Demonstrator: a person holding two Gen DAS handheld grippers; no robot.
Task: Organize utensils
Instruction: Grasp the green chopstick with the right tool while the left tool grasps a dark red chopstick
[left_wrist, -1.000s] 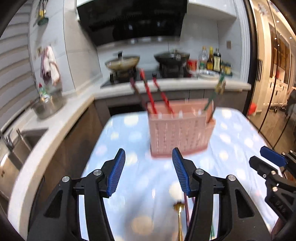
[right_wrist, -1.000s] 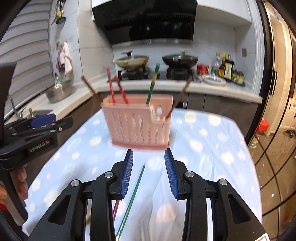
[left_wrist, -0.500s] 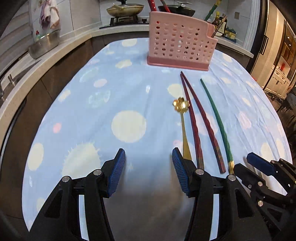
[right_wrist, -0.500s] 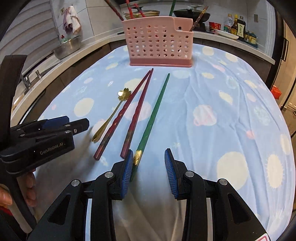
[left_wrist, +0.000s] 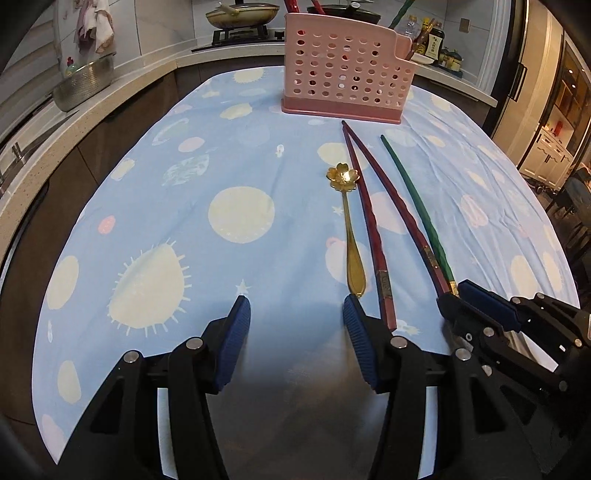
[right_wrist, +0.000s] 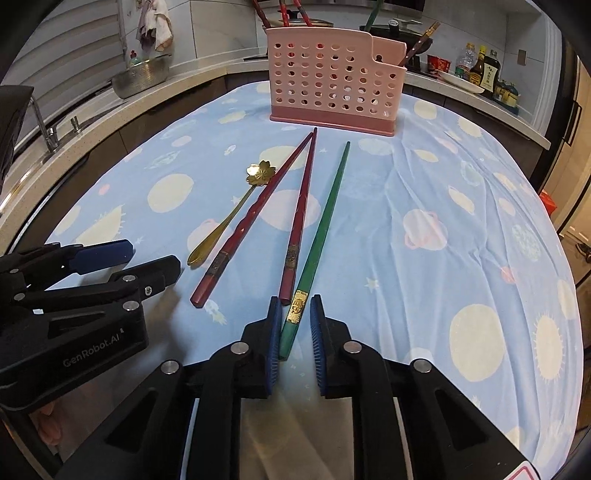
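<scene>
chopsticks and a spoon lay loose on the table (right_wrist: 461, 206), and both grippers had dropped from a high view of the kitchen to sit low over its near end. a second before, the pink holder (right_wrist: 334, 88) had filled the middle of each view with the stove behind it; now it stood far back on the blue spotted cloth, already bristling with red and green sticks.

the right gripper (right_wrist: 293, 334) had changed most. its jaws had stood well apart half a second earlier, with the green chopstick (right_wrist: 325, 229) beside the inner blue pad; now they were closing, and the stick's gold-banded butt end lay between them. the left pad looked to be against the stick, while a sliver of gap showed on the other side, so i judged it not yet clenched.

the left gripper (left_wrist: 295, 332) hung released, jaws the same width as before and nothing between them. the gold flower spoon (left_wrist: 349, 236) pointed its handle tip just ahead of the right-hand pad, and the two red chopsticks (left_wrist: 373, 229) lay just beyond it, crossing near their far tips.

by my reading, the pick-up of the green stick was underway, with the spoon a likely next item for the idle hand. four loose pieces remained to go into the holder.
</scene>
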